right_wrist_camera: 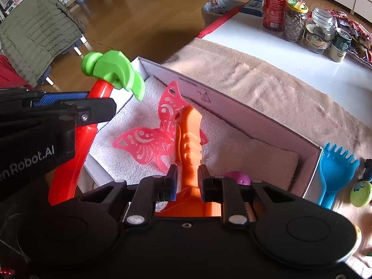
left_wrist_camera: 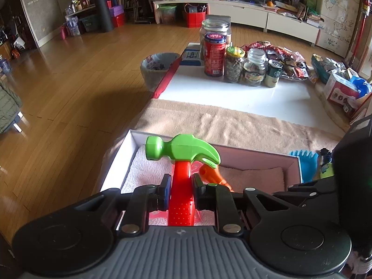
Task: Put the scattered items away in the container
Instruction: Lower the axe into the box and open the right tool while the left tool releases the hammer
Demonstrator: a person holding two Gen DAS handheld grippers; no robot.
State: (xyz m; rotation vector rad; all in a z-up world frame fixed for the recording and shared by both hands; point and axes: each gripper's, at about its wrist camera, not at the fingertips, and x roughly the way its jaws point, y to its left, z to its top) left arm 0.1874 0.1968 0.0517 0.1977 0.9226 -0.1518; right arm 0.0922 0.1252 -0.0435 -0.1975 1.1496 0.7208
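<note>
Between my left gripper's [left_wrist_camera: 181, 189] fingers sits the red handle of the toy hammer [left_wrist_camera: 181, 162]; the jaws are narrowed onto it, both pads touching, and the green head stands upright just ahead of the fingertips. Directly beneath and beyond that claw I see the white box [left_wrist_camera: 116, 169], lined with a white towel [left_wrist_camera: 144, 172].

My right gripper [right_wrist_camera: 187, 181] is likewise closed down, clamped on an orange toy tool [right_wrist_camera: 189, 139] whose far end reaches forward over the box interior. Just left of that tool's tip, a pink butterfly stencil [right_wrist_camera: 148, 139] lies flat on the lining, its wing touching or passing under the tool; I cannot tell which. To the right of my right claw, outside the box wall, a blue toy rake [right_wrist_camera: 334, 172] rests on the beige cloth [right_wrist_camera: 267, 88]. Farther ahead, jars and cans [right_wrist_camera: 295, 21] stand together on the white tabletop [right_wrist_camera: 244, 32].
</note>
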